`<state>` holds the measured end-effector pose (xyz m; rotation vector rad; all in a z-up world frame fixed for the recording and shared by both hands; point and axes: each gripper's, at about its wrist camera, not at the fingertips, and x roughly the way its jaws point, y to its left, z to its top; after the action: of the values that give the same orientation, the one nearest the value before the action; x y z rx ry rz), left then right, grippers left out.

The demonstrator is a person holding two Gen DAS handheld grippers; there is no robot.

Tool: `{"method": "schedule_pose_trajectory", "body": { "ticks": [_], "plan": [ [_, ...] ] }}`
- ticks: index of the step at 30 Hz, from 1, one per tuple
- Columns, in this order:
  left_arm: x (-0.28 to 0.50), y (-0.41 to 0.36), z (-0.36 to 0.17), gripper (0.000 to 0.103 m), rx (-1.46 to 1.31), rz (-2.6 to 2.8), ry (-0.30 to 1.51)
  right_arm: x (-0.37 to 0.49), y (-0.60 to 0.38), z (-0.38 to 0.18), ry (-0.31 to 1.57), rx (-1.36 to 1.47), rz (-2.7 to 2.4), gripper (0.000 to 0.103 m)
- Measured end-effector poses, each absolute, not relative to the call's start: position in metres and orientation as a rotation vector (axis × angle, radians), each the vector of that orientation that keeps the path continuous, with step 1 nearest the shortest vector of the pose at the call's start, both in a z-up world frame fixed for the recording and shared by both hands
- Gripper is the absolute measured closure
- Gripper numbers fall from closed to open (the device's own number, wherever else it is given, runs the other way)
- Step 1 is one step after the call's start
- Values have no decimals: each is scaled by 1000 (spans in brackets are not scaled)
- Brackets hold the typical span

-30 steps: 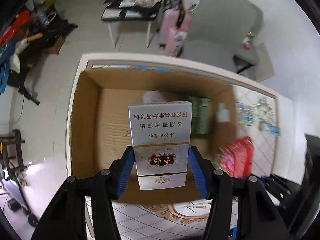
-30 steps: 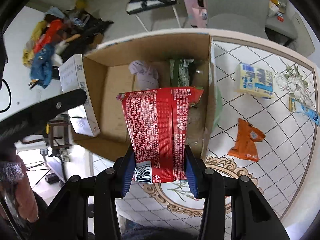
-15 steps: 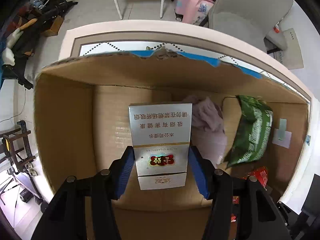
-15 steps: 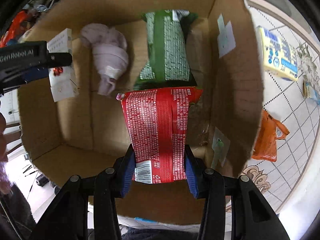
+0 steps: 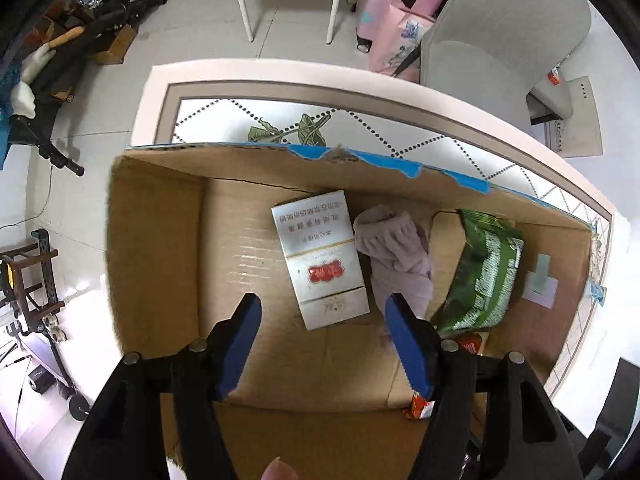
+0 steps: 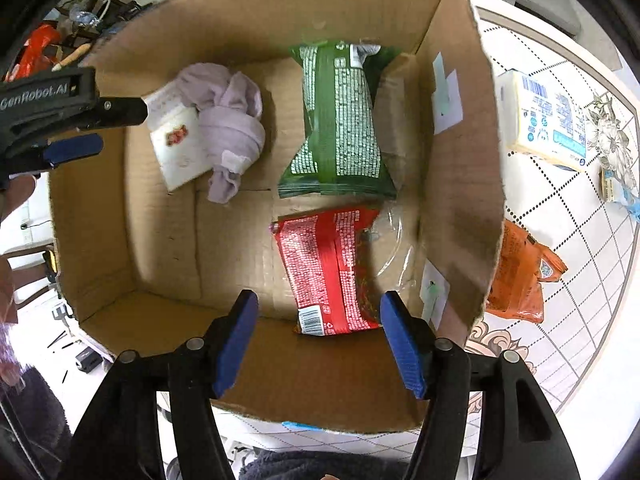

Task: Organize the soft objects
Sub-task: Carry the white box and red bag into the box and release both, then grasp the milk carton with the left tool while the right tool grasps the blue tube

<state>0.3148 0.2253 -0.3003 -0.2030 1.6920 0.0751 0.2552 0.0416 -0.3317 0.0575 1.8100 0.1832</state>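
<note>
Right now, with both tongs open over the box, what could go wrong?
1. The right tongs hang low inside the cardboard box; lifting out sideways might catch its wall and drag it.
2. The orange packet lies right beside that wall, so a shifted box may push it.
3. The white carton lies against the lilac cloth; reaching between them with the left tongs could snag the cloth.

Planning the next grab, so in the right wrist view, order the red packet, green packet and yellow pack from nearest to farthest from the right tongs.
1. Red packet, in the box just ahead of the right tongs.
2. Green packet, deeper in the box.
3. Yellow pack, outside the box, on the table to the right.
</note>
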Motion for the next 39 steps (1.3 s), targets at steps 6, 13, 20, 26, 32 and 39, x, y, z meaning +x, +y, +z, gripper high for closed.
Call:
{"method": "schedule_pose_trajectory", "body": {
  "ticks": [6, 13, 20, 26, 32, 39],
  "plan": [
    [286, 222, -269, 40, -196, 44, 1633, 243, 33, -307, 1774, 48, 213, 37],
    [228, 217, -229, 37, -194, 43, 1517, 220, 19, -254, 1667, 26, 248, 37],
    [187, 206, -202, 4, -150, 34, 1461, 196, 19, -214, 1564, -24, 300, 14],
    [171, 205, -181, 3, -156, 58, 1418, 183, 12, -197, 1540, 6, 333, 9],
    [175, 176, -151, 3, -111, 59, 1358, 181, -25, -188, 1513, 85, 334, 9],
    [216, 76, -146, 3, -101, -90, 1394, 190, -146, -181, 1476, 246, 172, 9]
  ]
}}
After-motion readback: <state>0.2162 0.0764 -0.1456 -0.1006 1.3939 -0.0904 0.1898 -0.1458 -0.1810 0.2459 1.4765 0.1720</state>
